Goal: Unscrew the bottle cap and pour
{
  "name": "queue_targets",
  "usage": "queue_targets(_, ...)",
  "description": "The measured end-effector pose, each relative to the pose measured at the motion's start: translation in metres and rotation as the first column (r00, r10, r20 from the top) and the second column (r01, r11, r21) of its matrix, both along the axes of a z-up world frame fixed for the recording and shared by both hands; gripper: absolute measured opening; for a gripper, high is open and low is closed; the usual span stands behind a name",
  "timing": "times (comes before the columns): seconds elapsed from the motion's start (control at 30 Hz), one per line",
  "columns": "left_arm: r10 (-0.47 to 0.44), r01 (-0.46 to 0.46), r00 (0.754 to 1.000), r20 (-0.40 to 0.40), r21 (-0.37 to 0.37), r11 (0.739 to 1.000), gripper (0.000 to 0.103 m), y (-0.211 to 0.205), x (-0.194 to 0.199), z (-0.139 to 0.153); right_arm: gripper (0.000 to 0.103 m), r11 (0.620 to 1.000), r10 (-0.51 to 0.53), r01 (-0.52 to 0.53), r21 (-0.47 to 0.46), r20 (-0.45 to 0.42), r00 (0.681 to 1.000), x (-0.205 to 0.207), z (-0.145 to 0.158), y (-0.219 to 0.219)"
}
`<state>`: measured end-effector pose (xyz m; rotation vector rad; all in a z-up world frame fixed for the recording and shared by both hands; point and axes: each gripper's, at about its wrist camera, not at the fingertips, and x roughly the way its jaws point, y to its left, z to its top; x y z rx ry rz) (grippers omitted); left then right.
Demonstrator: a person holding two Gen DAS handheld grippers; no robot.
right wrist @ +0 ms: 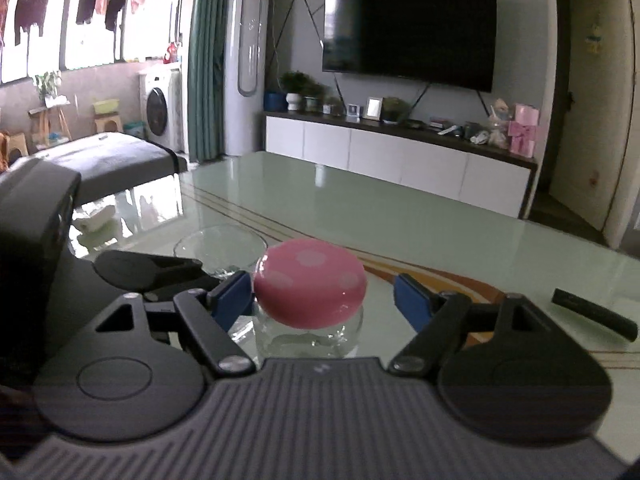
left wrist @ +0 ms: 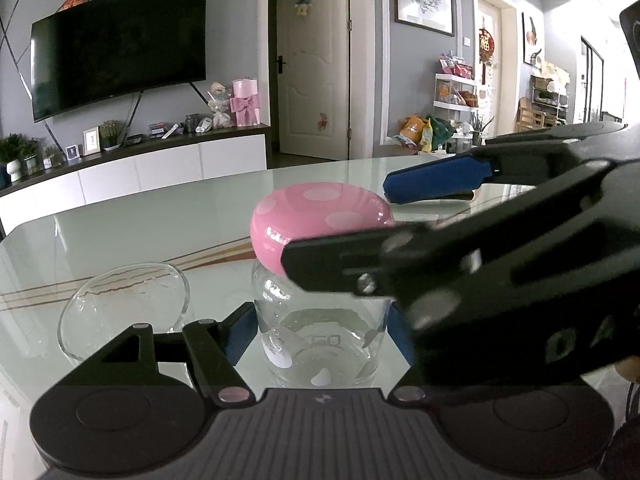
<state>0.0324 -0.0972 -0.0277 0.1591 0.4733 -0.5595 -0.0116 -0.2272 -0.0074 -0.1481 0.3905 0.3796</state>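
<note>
Clear glass bottle (left wrist: 320,344) with pink dotted dome cap (right wrist: 310,288) stands on glossy pale-green tabletop (right wrist: 440,224), empty clear glass cup (left wrist: 120,312) just beside.

Step in hand, judged: unscrewing, regrasp phase; cap on.

Left gripper (left wrist: 320,332): fingers clamped on bottle body, pitched slightly down.

Right gripper (right wrist: 324,300): fingers apart, straddling cap; left pad near or touching rim, right pad clear.

Next move calls for closing on cap, then twisting.

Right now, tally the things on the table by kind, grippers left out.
Bottle with pink cap: 1
Empty glass cup: 1
Black stick-shaped thing, kind unclear: 1
Total: 3
</note>
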Motion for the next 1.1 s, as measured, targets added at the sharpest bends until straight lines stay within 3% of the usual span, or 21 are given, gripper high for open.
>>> queue_targets(0.3,0.006,-0.006,1.000,0.000,-0.002,1.000,0.074,0.000,0.002,0.001,0.075,0.999,-0.020,0.022,-0.050,0.037,0.999,-0.003,-0.005,0.016)
queue_targets(0.73,0.005,-0.005,1.000,0.001,-0.001,1.000,0.074,0.001,0.002,-0.004,0.066,0.999,-0.024,0.025,-0.044,0.015,1.000,-0.001,-0.005,0.017)
queue_targets(1.1,0.001,-0.001,1.000,0.001,-0.001,1.000,0.074,0.001,0.003,-0.007,0.066,0.997,0.078,-0.078,0.001,-0.001,0.997,0.003,-0.001,0.000)
